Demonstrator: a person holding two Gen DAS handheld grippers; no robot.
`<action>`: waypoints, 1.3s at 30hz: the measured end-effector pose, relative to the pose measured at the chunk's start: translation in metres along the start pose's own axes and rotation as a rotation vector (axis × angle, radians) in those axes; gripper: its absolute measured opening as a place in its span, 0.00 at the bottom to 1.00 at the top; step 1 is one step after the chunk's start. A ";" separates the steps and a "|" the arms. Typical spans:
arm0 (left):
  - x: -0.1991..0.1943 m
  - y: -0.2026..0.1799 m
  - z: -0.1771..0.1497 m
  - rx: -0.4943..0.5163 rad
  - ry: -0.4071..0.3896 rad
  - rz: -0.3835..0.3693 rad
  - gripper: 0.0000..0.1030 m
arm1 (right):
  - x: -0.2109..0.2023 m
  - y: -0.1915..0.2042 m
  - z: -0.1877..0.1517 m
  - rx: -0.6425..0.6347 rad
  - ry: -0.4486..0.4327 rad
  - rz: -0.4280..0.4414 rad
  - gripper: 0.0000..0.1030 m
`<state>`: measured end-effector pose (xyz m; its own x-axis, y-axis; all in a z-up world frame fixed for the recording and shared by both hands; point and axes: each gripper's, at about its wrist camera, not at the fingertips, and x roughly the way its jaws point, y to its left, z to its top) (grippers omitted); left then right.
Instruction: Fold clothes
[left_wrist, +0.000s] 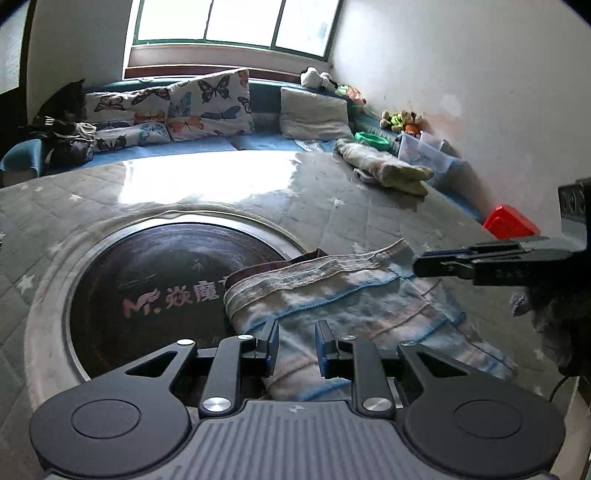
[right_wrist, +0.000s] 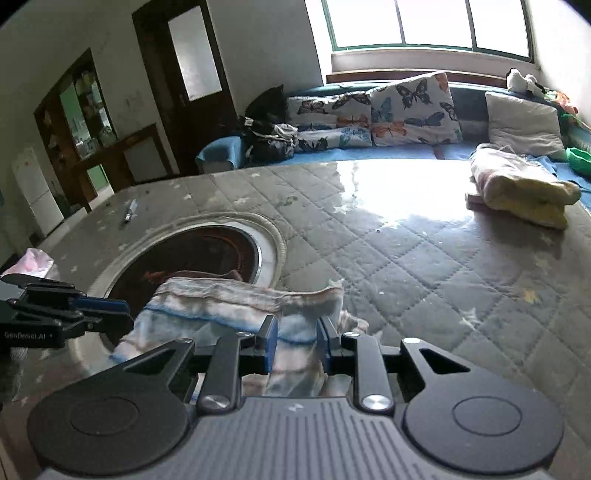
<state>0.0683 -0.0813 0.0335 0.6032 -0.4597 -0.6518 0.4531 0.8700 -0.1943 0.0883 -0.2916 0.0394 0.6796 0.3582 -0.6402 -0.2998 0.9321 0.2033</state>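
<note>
- The left tool (left_wrist: 296, 343) has its blue pads a little apart with the near edge of the garment (left_wrist: 332, 295) between them; whether the pads truly pinch the cloth I cannot tell.
- The right tool (right_wrist: 296, 343) stands the same way at the garment's other near corner, slightly spread with cloth bunched between the pads; grip uncertain there too.
- Taking one corner per tool probably serves to raise the near edge evenly, so it can be carried over for a fold.
- The garment, pale blue and white with faded stripes, lies on the bench (left_wrist: 369, 206), partly over a dark round glass inset (left_wrist: 147, 280) with a metal rim.
- The bench wears a grey quilted cover under a glossy sheet, a smooth base for folding.
- Farther off, a folded cream and yellow cloth (left_wrist: 388, 166) rests near the far right edge, likely a finished piece set aside.
- Beyond it, clear plastic boxes (left_wrist: 428, 151) stand by the wall; their contents are not readable. A red crate (left_wrist: 511, 221) sits lower.
- At the back, a sofa (left_wrist: 258, 142) holds butterfly cushions (left_wrist: 210, 107) and soft toys (left_wrist: 400, 120).
</note>
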 end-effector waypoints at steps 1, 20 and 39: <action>0.006 0.002 0.001 -0.002 0.009 0.007 0.22 | 0.005 -0.002 0.000 0.001 0.006 -0.004 0.22; 0.048 -0.025 0.033 0.044 0.008 -0.075 0.21 | 0.024 -0.005 0.009 0.003 0.022 -0.010 0.15; 0.020 -0.003 0.010 0.008 0.000 0.048 0.23 | 0.011 -0.008 -0.002 0.049 0.007 -0.027 0.17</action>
<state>0.0853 -0.0950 0.0289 0.6242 -0.4176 -0.6602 0.4287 0.8896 -0.1573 0.0968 -0.2948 0.0292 0.6821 0.3330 -0.6510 -0.2484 0.9429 0.2220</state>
